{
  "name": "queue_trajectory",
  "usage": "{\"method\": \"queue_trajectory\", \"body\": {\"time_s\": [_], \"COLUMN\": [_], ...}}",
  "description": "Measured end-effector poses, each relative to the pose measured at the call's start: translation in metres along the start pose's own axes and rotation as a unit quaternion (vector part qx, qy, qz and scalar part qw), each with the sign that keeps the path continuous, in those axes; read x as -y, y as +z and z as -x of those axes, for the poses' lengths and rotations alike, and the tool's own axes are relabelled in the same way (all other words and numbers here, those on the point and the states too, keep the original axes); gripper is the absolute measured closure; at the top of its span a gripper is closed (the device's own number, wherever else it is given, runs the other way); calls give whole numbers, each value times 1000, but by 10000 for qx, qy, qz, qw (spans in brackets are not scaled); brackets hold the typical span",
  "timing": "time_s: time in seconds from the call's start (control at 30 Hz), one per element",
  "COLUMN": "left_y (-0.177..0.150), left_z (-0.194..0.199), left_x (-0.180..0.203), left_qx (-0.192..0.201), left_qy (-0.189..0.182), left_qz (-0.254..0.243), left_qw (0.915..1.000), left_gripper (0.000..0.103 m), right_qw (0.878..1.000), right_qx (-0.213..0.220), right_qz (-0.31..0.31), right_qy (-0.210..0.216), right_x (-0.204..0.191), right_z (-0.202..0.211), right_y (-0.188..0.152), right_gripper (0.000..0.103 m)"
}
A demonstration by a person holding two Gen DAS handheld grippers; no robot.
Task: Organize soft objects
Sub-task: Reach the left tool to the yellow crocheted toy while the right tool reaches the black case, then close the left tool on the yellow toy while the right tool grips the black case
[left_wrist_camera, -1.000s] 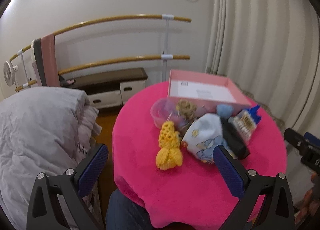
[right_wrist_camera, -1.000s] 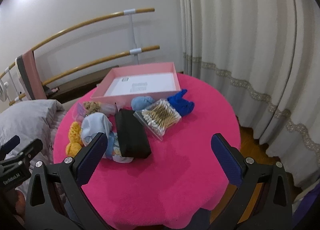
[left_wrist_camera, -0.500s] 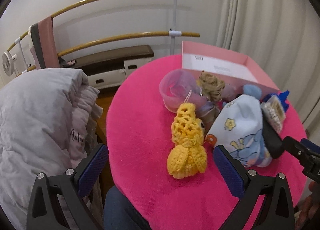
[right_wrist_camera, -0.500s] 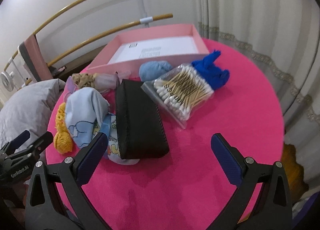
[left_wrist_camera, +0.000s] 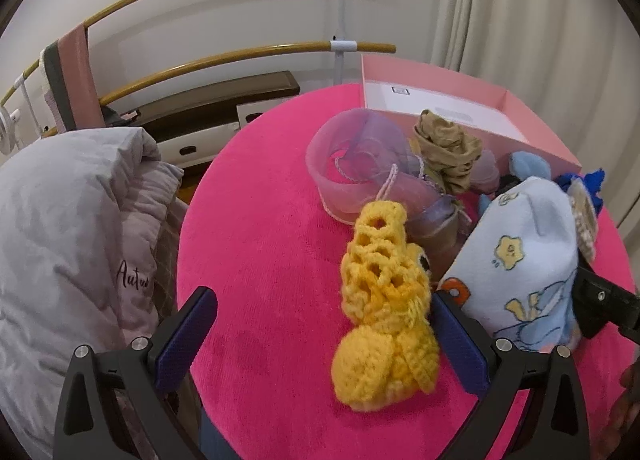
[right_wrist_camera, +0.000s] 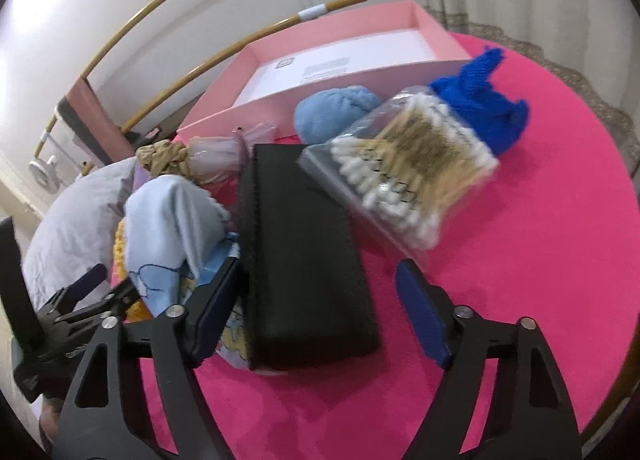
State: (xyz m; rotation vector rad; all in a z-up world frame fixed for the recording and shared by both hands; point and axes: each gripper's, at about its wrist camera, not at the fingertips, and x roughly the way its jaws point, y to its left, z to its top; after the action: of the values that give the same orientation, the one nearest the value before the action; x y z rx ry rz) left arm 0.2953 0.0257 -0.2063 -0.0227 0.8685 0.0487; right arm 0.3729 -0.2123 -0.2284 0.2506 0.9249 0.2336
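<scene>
Right wrist view: the right gripper (right_wrist_camera: 316, 296), jaws closing, straddles a black rectangular pouch (right_wrist_camera: 308, 256) lying on the pink worktop (right_wrist_camera: 520, 227). Left gripper (left_wrist_camera: 320, 336), jaws wide, brackets a yellow crocheted toy (left_wrist_camera: 384, 312).

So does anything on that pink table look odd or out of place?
Mostly the bag of cotton swabs: stiff sticks among soft things, lying tilted on a corner of the black pouch. The pink box holds none of the items heaped in front of it.

Black gripper (right_wrist_camera: 316, 300) frames, blue jaws, silver screws.
</scene>
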Motion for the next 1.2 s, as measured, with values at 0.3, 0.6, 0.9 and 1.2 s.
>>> {"method": "queue_trajectory", "body": {"time_s": [0.3, 0.6, 0.9, 1.2], "left_y": [4, 7, -6, -17], "left_z": [-28, -38, -14, 42], "left_x": [-1, -8, -23, -24], "left_qx": [-175, -218, -140, 197], "left_qy": [-331, -534, -424, -425], "left_qz": [9, -19, 59, 93], "left_qw": [9993, 9983, 9990, 9989], "left_gripper": [44, 73, 77, 77], "right_qw": [9994, 9994, 9987, 9959], "right_qx": [-97, -106, 201, 612], "right_qz": [31, 147, 171, 367], "right_qy": [344, 305, 429, 555], "right_x": [-4, -7, -13, -31], "right_z": [-7, -15, 18, 62], "right_y": [9, 14, -3, -2], "right_gripper": [55, 56, 68, 68]}}
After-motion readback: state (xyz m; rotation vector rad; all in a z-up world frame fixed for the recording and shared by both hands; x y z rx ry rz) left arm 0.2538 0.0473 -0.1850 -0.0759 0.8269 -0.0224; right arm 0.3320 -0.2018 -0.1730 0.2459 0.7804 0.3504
